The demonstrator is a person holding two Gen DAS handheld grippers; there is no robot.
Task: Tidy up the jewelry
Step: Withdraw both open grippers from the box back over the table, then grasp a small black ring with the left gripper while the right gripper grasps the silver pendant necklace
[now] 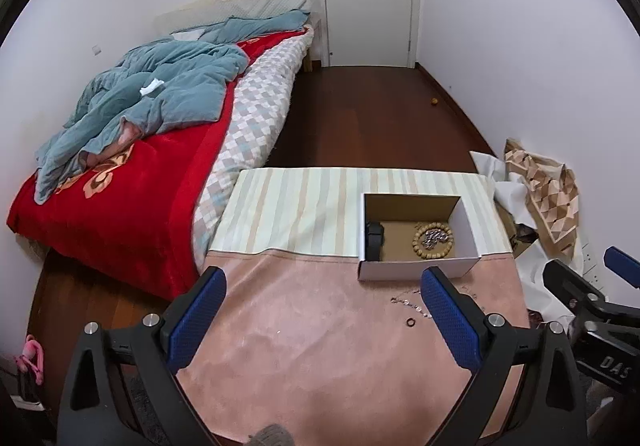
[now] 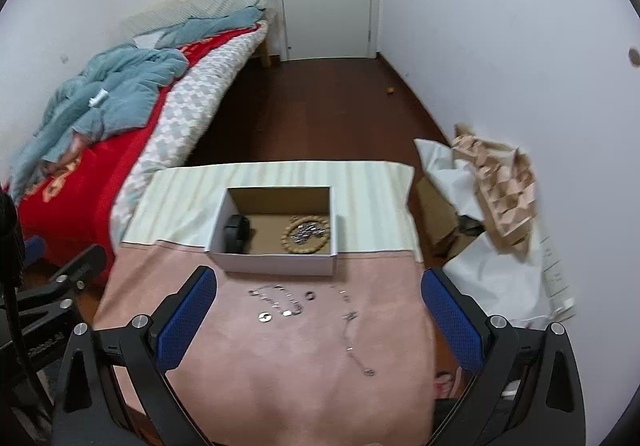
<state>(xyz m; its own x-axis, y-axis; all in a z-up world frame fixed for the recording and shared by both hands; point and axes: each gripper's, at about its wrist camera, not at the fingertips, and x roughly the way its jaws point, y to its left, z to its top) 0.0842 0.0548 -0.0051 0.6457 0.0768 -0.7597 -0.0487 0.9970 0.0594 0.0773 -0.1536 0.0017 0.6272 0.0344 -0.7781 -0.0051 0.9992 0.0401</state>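
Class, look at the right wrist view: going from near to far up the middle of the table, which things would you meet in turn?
Long thin chain → small dark ring → white cardboard box → striped cloth.

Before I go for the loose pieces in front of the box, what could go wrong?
1. The thin chain lies flat on the pink cloth; wide pads may pinch cloth instead.
2. The small ring sits close to the other chain, so both could lift together.
3. The box looks light; a bump may shift it.

"DAS", upside down, on the right tongs body.
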